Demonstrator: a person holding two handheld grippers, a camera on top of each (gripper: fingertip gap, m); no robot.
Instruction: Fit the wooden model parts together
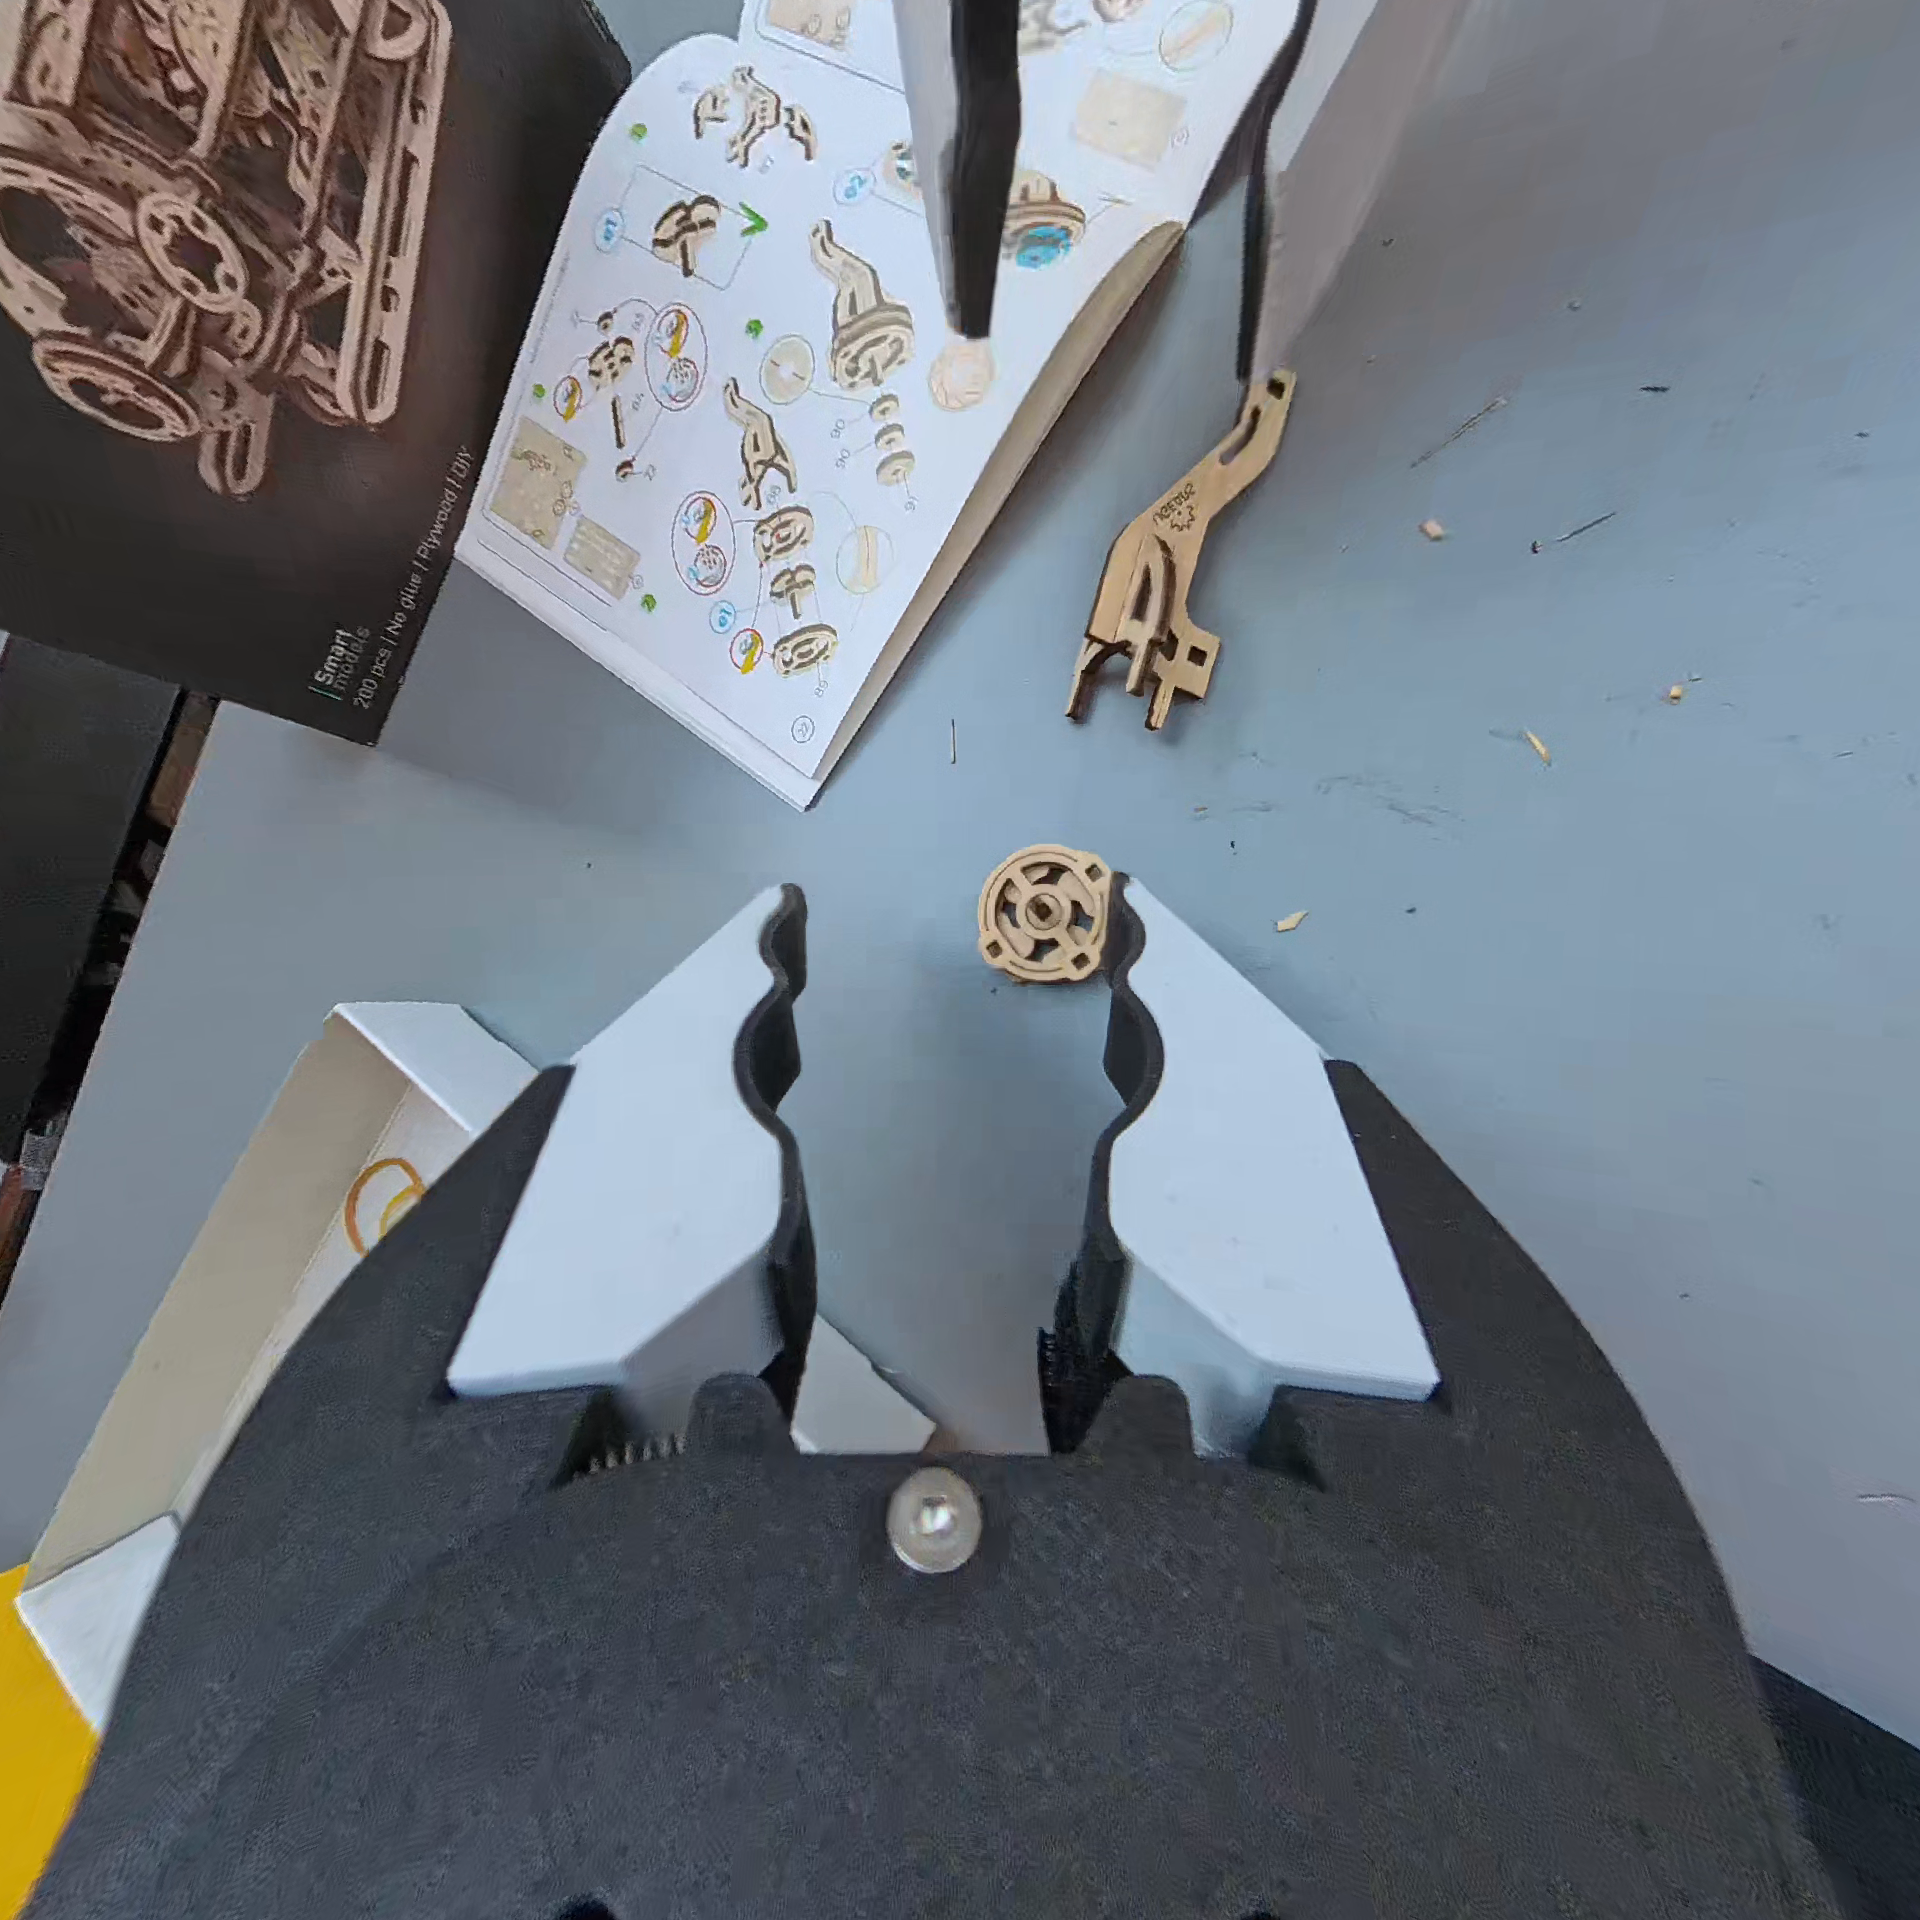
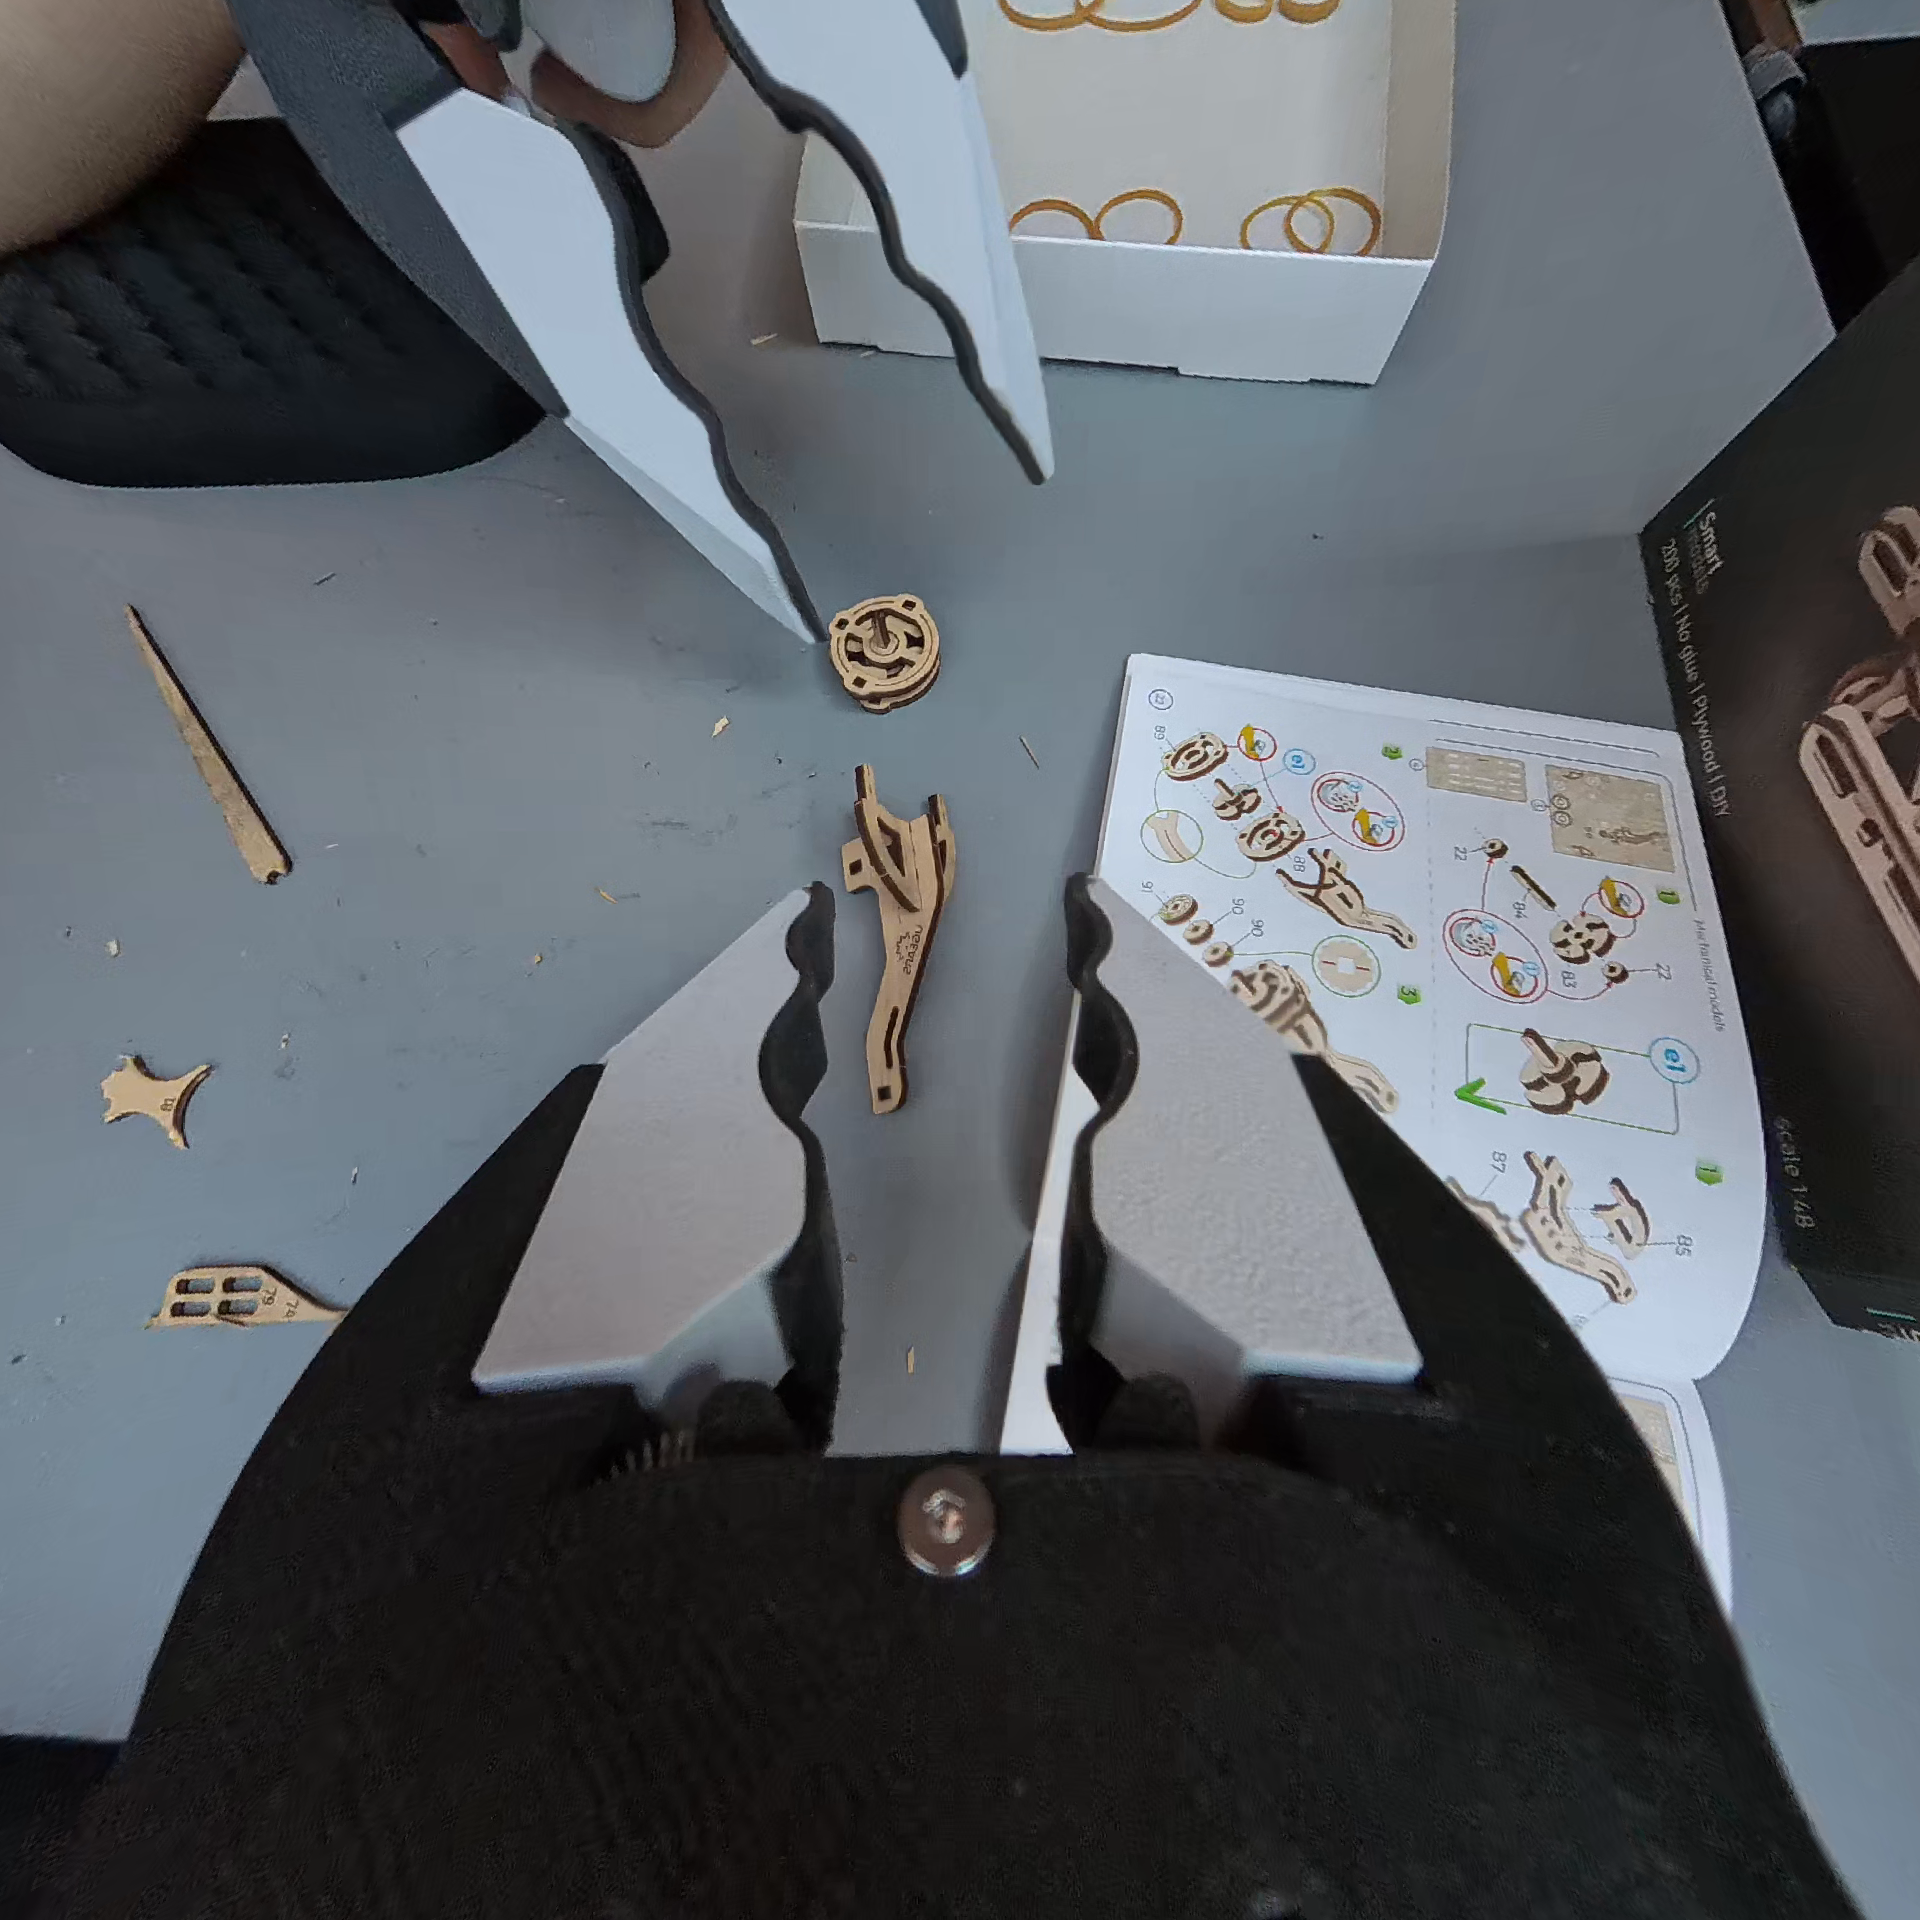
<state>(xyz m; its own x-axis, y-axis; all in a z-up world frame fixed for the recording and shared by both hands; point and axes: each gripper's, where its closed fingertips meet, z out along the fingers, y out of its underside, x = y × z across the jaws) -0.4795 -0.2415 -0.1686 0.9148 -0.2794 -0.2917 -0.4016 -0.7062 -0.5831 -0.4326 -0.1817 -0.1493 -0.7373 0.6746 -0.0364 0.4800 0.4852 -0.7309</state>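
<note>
Both tongs gape empty over the grey table (image 2: 468, 727): left gripper (image 1: 961, 904) with one fingertip touching the round wooden hub (image 1: 1042, 914) mid-table, right gripper (image 2: 948, 902) straddling the lever-shaped part (image 2: 899, 935) beside the booklet's (image 2: 1455, 935) edge. Pick-up stage; next, centre on the hub and clamp.

A small round pale-wood layered disc with cut-out slots and a centre peg (image 1: 1042, 914) lies flat on the grey table. Well apart from it lies a long flat pale-wood lever piece with a forked, notched end (image 1: 1172, 566), also flat.
</note>
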